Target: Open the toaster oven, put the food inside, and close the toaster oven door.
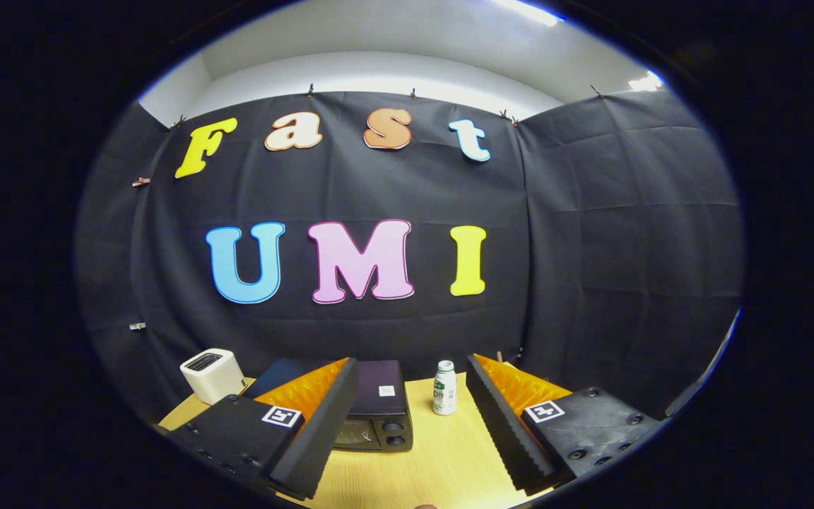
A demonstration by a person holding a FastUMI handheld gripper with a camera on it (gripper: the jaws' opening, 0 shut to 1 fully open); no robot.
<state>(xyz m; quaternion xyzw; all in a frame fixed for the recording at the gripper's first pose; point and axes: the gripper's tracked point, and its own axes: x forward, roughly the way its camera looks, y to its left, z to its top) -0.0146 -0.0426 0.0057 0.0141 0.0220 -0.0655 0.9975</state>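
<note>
1. Farthest left, we see one white toaster (pixel 212 374) standing on the wooden table (pixel 442 459) close against the booth's wall, well beyond the fingers. It looks set aside, clear of the working space.
2. Next comes one dark toaster oven (pixel 379 410), partly hidden behind the left finger. Its knobs face us, and its door seems to be up and shut, though that finger covers much of the front, so we cannot be sure. We judge it was set facing us so the door can be reached head-on.
3. Our gripper (pixel 414 424) is spread wide with nothing between its two fingers, hanging above the near table, short of the oven.
4. Right of the oven, just beside it, stands one small white bottle (pixel 444 387), upright and within easy reach.
5. We cannot make out any food on the table, nor see inside the oven; a shut door fits food already in, or food yet to go in.
</note>
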